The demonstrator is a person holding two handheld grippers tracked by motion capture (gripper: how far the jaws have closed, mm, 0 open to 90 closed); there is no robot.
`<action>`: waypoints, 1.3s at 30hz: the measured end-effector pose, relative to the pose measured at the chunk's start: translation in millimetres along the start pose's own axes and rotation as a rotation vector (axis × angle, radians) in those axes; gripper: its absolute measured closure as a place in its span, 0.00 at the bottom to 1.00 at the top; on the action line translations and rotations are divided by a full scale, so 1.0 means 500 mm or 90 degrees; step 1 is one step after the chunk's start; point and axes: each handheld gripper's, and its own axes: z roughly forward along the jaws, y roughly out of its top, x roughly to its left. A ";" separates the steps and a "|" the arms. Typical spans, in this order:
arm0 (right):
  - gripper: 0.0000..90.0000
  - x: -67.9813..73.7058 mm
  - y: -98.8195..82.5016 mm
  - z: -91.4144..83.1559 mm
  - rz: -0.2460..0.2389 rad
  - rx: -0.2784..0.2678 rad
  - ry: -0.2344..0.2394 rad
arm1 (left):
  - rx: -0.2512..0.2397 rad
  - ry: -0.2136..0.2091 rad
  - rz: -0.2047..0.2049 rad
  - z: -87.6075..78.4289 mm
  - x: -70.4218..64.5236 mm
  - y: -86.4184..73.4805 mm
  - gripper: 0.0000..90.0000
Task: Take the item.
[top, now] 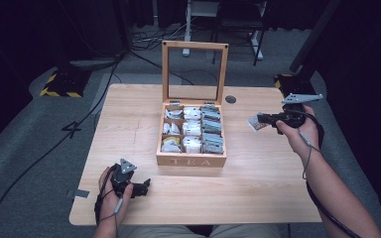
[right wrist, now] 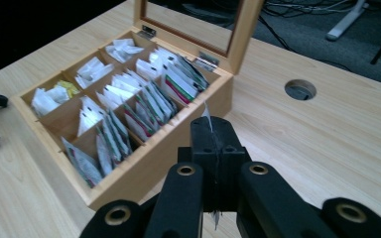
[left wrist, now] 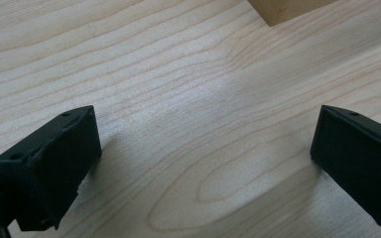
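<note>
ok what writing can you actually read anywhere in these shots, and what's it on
"TEA": pale capitals on the front wall of the wooden tea box, high view.
Printing on the tea packets in the box: too small and blurred to read.
The packet pinched in the right gripper: print cannot be read.
Nothing else legible; the left gripper hangs open over bare table.

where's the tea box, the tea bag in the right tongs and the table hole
tea box (top: 191, 161), high view, front wall with the TEA lettering
tea bag (top: 256, 123), high view, its end sticking out of the right tongs
table hole (right wrist: 300, 89), right gripper view, the hole's middle
</note>
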 end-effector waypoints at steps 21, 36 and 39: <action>1.00 -0.078 -0.096 0.030 0.058 0.045 -0.042 | 0.001 -0.008 0.008 0.005 0.003 0.006 0.00; 1.00 -0.089 -0.154 0.071 0.075 0.090 -0.041 | 0.001 -0.007 0.009 0.005 0.003 0.006 0.00; 1.00 -0.088 -0.163 0.077 0.078 0.102 -0.040 | 0.001 -0.007 0.009 0.005 0.003 0.006 0.00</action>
